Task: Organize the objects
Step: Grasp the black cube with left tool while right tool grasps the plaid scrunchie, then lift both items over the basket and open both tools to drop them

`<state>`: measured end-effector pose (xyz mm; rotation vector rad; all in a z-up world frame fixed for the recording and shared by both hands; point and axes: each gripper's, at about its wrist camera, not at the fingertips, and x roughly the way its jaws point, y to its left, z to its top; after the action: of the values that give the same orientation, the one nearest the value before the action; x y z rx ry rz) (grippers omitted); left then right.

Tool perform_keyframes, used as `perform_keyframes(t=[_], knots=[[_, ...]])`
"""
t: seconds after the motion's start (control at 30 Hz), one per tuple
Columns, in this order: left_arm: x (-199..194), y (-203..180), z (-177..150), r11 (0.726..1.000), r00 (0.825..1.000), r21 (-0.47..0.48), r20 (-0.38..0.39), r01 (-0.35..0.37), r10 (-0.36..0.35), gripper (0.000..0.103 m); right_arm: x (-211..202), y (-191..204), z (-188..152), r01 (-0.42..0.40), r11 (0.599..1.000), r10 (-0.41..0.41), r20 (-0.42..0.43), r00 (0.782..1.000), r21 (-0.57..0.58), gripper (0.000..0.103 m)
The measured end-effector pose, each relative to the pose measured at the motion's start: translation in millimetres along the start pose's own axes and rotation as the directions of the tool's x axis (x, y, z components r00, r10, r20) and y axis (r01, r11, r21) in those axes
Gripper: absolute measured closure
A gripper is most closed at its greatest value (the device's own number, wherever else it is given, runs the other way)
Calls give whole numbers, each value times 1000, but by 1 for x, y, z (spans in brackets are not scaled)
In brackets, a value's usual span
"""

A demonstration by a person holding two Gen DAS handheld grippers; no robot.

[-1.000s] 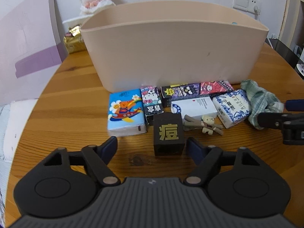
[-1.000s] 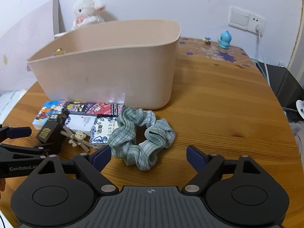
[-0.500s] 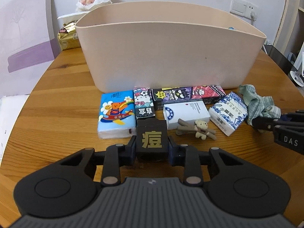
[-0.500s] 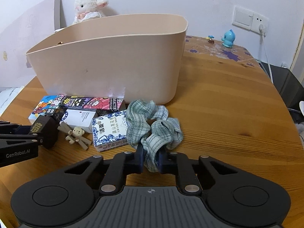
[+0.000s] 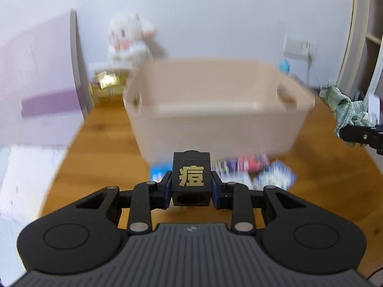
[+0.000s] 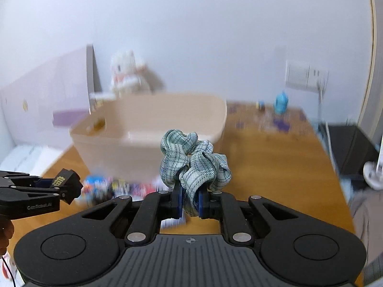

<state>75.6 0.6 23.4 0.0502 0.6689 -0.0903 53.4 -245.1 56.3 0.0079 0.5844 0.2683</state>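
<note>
Transport looks like the step in hand: the left gripper pinches the black cube with the gold character, held above the wooden table in front of the beige bin. Rightward, the right gripper clamps the green scrunchie, also raised. Next, I judge, each load must pass over the bin's rim before its jaws part.

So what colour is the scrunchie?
Pale green with darker plaid stripes; the scrunchie shows best in the right wrist view.
</note>
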Motion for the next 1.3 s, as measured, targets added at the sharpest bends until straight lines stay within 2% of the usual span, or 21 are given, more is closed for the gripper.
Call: perform_keyframes(t=[0.13, 0.3, 0.5, 0.67, 0.87, 1.0, 1.03, 1.07, 1.13, 1.2, 1.27, 1.3], knots=[[-5, 0, 37, 1000, 997, 18, 73, -9, 8, 69, 7, -2, 34, 6, 1000, -4, 66, 998, -31, 93], [25, 0, 81, 1000, 998, 21, 56, -4, 3, 69, 44, -5, 63, 2, 1000, 0, 57, 998, -18, 93], [83, -9, 103, 999, 999, 37, -45, -21, 22, 69, 97, -4, 76, -3, 1000, 2, -43, 999, -14, 93], [127, -13, 99, 999, 982, 40, -188, -19, 27, 69, 134, 6, 73, 1, 999, -10, -168, 986, -53, 93], [151, -13, 89, 998, 953, 51, -299, -29, 44, 69, 160, 10, 65, 5, 997, -27, -283, 959, -77, 92], [153, -10, 88, 997, 949, 59, -311, -40, 57, 68, 164, 12, 62, 9, 994, -41, -303, 952, -108, 86], [151, -9, 89, 998, 950, 56, -308, -41, 56, 65, 161, 14, 62, 8, 993, -43, -299, 953, -116, 81], [147, -8, 90, 998, 952, 50, -302, -39, 52, 59, 159, 15, 63, 8, 993, -42, -289, 956, -121, 67], [140, -6, 95, 998, 961, 40, -272, -43, 52, 31, 152, 17, 66, -2, 992, -30, -262, 965, -122, 61], [124, -4, 99, 998, 974, 34, -217, -51, 57, 23, 142, 16, 69, -2, 994, -25, -239, 971, -114, 54], [108, -2, 101, 998, 981, 30, -182, -57, 61, 17, 128, 16, 72, -8, 994, -14, -204, 979, -107, 37], [100, 0, 102, 998, 984, 28, -165, -59, 63, 14, 119, 16, 73, -9, 994, -11, -184, 983, -108, 34]])
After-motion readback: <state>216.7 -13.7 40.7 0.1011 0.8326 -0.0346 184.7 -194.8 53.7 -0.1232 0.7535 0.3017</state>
